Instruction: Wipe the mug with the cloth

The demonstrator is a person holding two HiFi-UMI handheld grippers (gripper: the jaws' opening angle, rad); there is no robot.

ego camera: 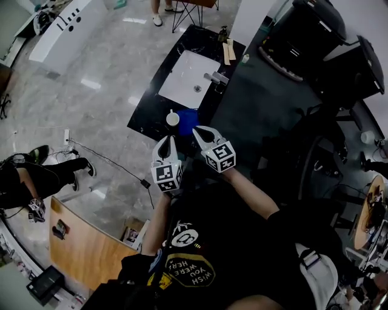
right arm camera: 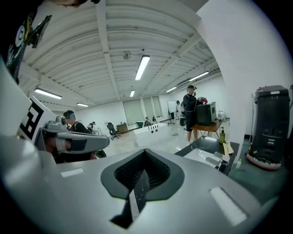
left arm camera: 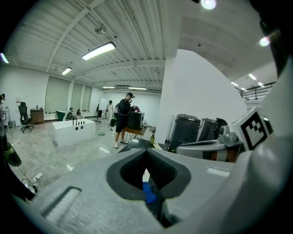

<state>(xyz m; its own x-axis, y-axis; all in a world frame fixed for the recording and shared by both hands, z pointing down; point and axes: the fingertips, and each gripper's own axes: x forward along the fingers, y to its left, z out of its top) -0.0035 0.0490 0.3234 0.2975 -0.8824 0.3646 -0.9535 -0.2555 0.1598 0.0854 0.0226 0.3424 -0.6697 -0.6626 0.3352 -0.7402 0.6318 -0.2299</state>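
Observation:
A white mug (ego camera: 173, 118) stands on the black counter (ego camera: 148, 121), with a blue cloth (ego camera: 189, 117) lying just to its right. Both grippers hover side by side on the near side of them, apart from both. My left gripper (ego camera: 166, 141) has its jaws together and nothing in them; in the left gripper view the left gripper (left arm camera: 146, 153) shows a bit of the blue cloth (left arm camera: 149, 194) far below through the notch. My right gripper (ego camera: 202, 132) is shut and empty too, and the right gripper view shows the right gripper (right arm camera: 145, 153) with its pads pressed together.
A white sink (ego camera: 182, 82) with a faucet (ego camera: 216, 77) is set in the counter beyond the mug. A person (ego camera: 160, 12) stands past the far end, another person (ego camera: 27, 181) crouches at the left. A wooden desk (ego camera: 85, 245) is near left, dark bins (ego camera: 303, 36) at the right.

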